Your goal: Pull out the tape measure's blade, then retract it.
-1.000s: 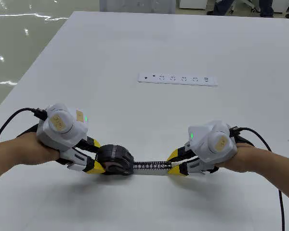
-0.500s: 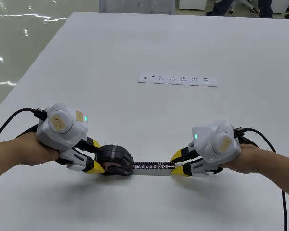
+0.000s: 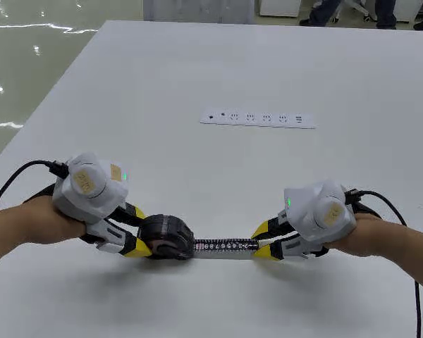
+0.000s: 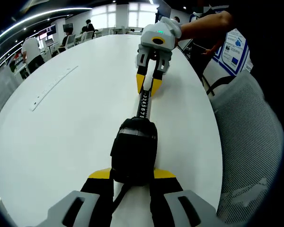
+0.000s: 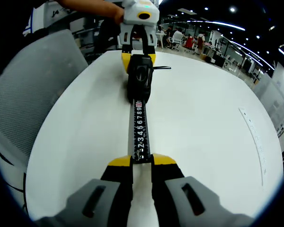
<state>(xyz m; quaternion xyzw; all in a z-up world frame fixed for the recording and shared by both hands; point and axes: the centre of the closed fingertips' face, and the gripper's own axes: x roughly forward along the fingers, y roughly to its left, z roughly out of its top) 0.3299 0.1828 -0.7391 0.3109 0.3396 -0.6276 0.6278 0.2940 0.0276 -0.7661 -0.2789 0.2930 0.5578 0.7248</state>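
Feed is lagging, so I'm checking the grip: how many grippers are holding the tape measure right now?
2. The left gripper is shut on the tape measure case; the right gripper is shut on the end of the pulled-out blade.

Open-plan office, white table [image 3: 197, 70], mesh chair [image 4: 248, 142], seated people [image 4: 31, 49]

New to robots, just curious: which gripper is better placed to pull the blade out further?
The right gripper: its jaws pinch the end of the blade, while the left gripper anchors the case.
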